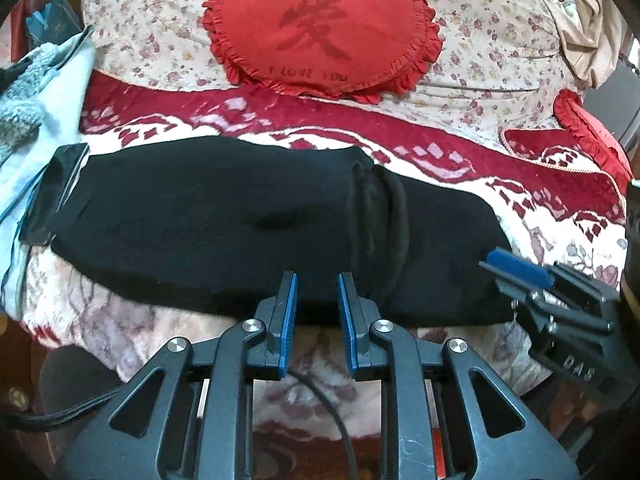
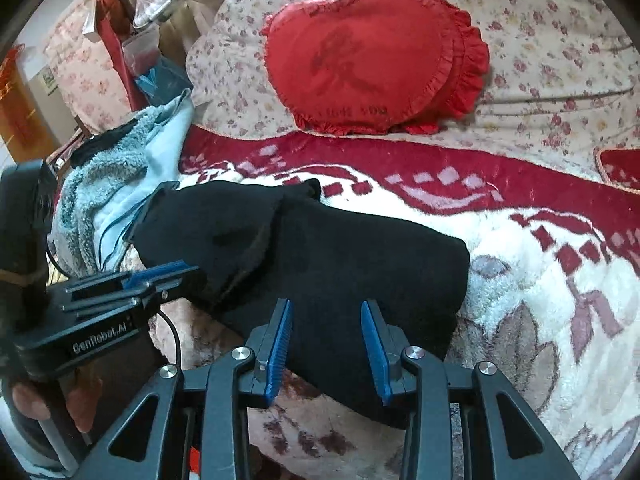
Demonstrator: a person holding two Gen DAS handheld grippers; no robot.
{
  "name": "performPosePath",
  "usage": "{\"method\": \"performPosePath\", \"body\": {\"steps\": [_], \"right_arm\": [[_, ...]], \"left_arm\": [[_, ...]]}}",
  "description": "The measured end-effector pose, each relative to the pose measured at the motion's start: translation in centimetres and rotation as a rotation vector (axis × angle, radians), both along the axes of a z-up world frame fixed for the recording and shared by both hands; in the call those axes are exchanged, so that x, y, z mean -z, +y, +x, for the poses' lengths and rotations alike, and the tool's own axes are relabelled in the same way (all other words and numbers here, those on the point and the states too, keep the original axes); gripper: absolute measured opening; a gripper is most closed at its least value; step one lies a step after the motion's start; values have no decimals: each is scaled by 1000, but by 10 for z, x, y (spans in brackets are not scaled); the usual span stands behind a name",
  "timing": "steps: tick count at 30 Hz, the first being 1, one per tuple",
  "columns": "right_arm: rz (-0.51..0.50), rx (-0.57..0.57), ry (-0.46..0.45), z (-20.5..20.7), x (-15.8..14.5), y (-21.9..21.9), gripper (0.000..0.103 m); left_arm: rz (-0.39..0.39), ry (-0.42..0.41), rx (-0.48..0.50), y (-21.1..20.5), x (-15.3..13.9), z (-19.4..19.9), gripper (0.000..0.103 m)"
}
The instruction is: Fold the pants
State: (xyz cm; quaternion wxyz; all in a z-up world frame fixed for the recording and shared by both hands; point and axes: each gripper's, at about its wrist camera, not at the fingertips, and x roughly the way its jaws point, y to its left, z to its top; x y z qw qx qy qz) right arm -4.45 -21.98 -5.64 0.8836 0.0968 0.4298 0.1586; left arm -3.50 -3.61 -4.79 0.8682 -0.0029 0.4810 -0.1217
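Note:
The black pants (image 1: 224, 224) lie folded in a long band across the red-and-white blanket (image 1: 440, 152), with a bunched ridge of cloth (image 1: 380, 232) right of the middle. My left gripper (image 1: 317, 280) is open at the pants' near edge, just left of the ridge, holding nothing. My right gripper (image 2: 326, 308) is open over the right end of the pants (image 2: 360, 256), empty. It also shows in the left wrist view (image 1: 516, 268) at the pants' right end. The left gripper shows in the right wrist view (image 2: 160, 276) at the left.
A red heart-shaped pillow (image 1: 320, 28) lies on the floral quilt (image 1: 480, 40) behind the pants. A pale blue fleece garment (image 2: 120, 184) and a dark phone-like slab (image 1: 52, 192) lie at the pants' left end. Another red pillow (image 1: 588, 132) sits at the right.

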Motion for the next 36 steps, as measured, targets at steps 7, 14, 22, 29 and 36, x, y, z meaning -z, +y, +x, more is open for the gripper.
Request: {"method": "performPosePath", "body": {"steps": [7,14,22,29,36], "right_arm": [[-49,1,51,9,20,12,35],[-81,-85,15,28,1,44,35],[-97,-196,-5,50,-6,90,35],[-75,-255,-29,83,-23,114,35],[-38,-382,5,120,-17,160,38]], "left_arm": [[48,27,-32,20,10,-13,18],[73,38,-105,55,8,-2,18],[106,70,-198,98,10,16,18],[61,80,-276,133,9,25,18],[-56,129,-337,161,17,26,18]]}}
